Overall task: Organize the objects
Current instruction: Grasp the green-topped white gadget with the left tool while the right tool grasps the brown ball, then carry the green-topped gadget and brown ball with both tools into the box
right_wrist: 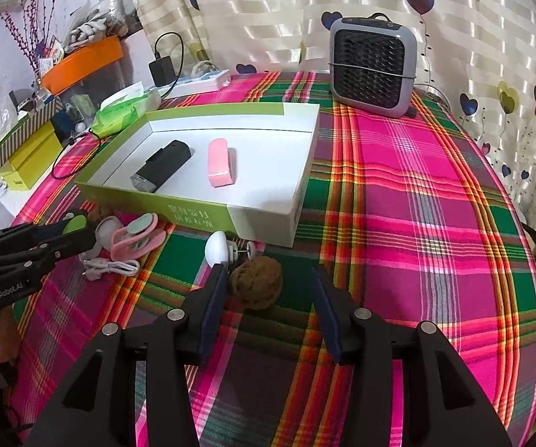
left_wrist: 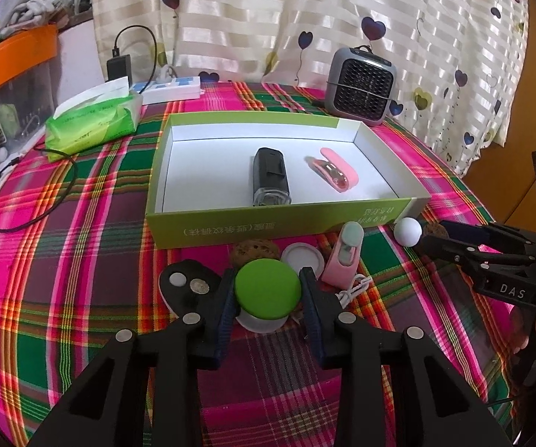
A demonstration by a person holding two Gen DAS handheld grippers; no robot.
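**Notably: left jaws on green cap, right jaws apart over walnut**

Left gripper (left_wrist: 268, 294): jaws stood against both sides of the green-topped round object (left_wrist: 267, 288), clamped on it; its pale lower part showed beneath the green dome. It sat on the plaid tablecloth (left_wrist: 82, 246), just in front of the near wall of the open box (left_wrist: 279, 225).

Right gripper (right_wrist: 270, 290): jaws apart, nothing gripped. The brown walnut (right_wrist: 256, 279) lay between them, close to the left finger, with open cloth toward the right finger. A white knob-shaped piece (right_wrist: 217, 249) sat just beyond the left fingertip, near the box corner.

Around the left jaws: a white round lid (left_wrist: 302, 259), a pink clip-like item (left_wrist: 344, 257) and a white cord (left_wrist: 353, 288) crowded the right side; a second walnut (left_wrist: 254, 253) lay behind the green top. A black piece bearing a coin (left_wrist: 188, 285) touched the left finger's outer side.

Box: shallow, green outer walls, white interior. A black device (left_wrist: 271, 177) and a pink case (left_wrist: 333, 169) lay inside, apart; the left half was bare floor.

Right of the box the cloth ran open to the table edge. A grey fan heater (right_wrist: 372, 65) stood behind; a green tissue pack (left_wrist: 95, 121) at far left.
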